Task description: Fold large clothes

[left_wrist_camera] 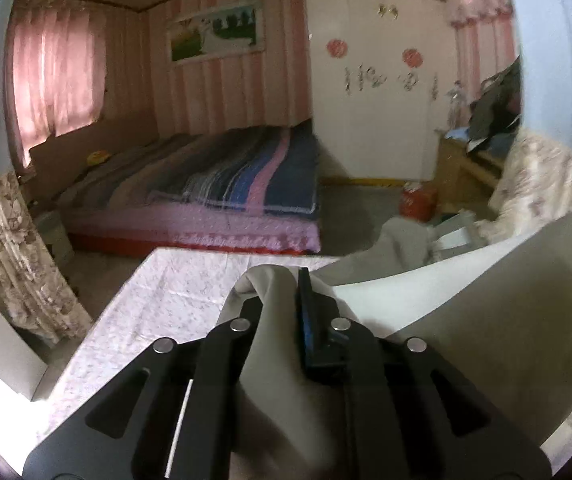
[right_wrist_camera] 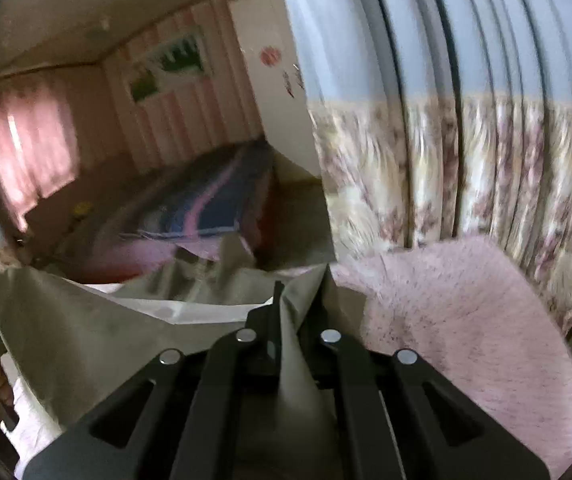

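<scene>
A large grey-beige garment (left_wrist_camera: pixel 466 304) hangs stretched between both grippers. In the left wrist view my left gripper (left_wrist_camera: pixel 281 280) is shut on a bunched edge of the cloth, which runs back between the black fingers and spreads away to the right. In the right wrist view my right gripper (right_wrist_camera: pixel 298 288) is shut on another edge of the same garment (right_wrist_camera: pixel 69 328), whose sheet spreads to the left with a pale inner side showing. Below the left gripper lies a table with a pale floral cover (left_wrist_camera: pixel 145 320).
A bed with a striped blanket (left_wrist_camera: pixel 221 188) stands across the room, a white wardrobe (left_wrist_camera: pixel 374 112) behind it. Floral curtains (right_wrist_camera: pixel 466 168) hang close on the right of the right gripper, above a fluffy pink seat (right_wrist_camera: pixel 466 320). A red container (left_wrist_camera: pixel 418 200) sits on the floor.
</scene>
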